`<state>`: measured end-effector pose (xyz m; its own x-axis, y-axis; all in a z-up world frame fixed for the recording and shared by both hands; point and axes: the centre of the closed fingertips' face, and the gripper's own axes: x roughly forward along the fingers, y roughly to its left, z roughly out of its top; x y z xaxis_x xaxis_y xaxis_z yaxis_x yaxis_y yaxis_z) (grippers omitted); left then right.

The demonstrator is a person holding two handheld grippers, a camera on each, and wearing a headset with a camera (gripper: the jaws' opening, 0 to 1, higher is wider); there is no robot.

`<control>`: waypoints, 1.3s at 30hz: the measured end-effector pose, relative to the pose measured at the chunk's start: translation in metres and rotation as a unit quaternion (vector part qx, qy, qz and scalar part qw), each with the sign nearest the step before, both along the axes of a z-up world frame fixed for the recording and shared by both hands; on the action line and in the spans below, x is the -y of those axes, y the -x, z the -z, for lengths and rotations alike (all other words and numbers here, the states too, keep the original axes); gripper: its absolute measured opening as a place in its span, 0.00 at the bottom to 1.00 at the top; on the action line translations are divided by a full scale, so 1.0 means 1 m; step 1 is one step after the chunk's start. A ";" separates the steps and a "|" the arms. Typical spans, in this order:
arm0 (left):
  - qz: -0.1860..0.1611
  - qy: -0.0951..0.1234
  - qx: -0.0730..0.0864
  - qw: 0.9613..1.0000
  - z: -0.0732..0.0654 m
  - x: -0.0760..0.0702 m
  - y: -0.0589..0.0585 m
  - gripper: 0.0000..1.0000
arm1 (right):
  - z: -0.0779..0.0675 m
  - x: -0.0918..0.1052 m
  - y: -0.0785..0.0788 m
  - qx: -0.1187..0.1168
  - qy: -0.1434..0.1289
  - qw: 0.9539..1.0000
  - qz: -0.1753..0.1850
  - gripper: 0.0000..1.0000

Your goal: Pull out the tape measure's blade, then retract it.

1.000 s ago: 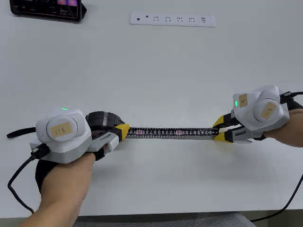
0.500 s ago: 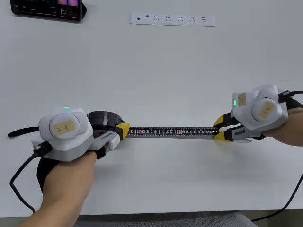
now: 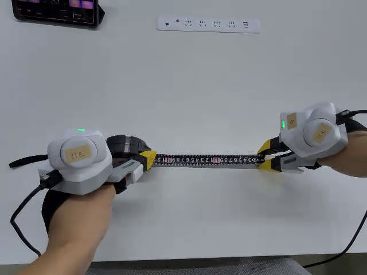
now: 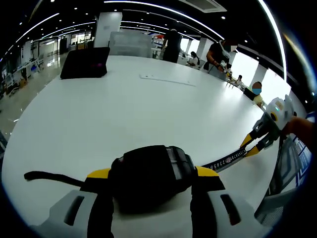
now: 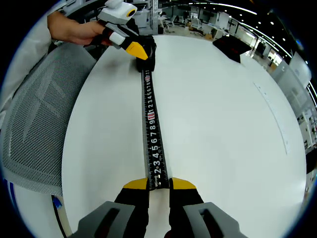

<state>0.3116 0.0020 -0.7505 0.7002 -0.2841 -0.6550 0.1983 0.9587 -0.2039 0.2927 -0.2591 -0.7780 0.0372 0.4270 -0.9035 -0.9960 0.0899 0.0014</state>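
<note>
On the white desk (image 3: 200,86), seen from the head view, the tape measure case (image 3: 123,146) is black and sits low at the left. The left tool (image 3: 140,160) is clamped around the case, its yellow tips at the side where the blade (image 3: 206,160) comes out. The blade runs flat and straight to the right of the case, numbers up. At its far end the right tool (image 3: 266,157) pinches it between yellow tips pressed close together. A black strap (image 3: 26,160) trails from the case to the left. Well beyond the case, near the far edge, lie a white power strip (image 3: 208,24) and a dark screen device (image 3: 57,10).

In the left gripper view, the case sits squeezed between the two jaws, one yellow tip on each side. The blade leaves the case to the right and reaches the right tool, which holds its end. The strap lies left of the case.

In the right gripper view, the jaws stand nearly together on the blade's tip. The blade stretches straight ahead to the case, which the left tool grips, with a hand (image 5: 79,32) behind it. A grey mesh chair (image 5: 34,129) shows left of the blade, off the desk's edge.
</note>
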 end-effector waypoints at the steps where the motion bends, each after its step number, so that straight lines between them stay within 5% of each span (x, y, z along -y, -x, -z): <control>1: 0.000 0.001 0.000 1.000 0.000 0.000 0.000 0.58 | 0.000 0.000 0.000 0.000 0.000 1.000 -0.001 0.11; 39: -0.002 0.031 0.000 1.000 -0.001 -0.001 0.000 0.58 | -0.005 -0.056 -0.003 -0.017 -0.036 0.999 -0.014 0.11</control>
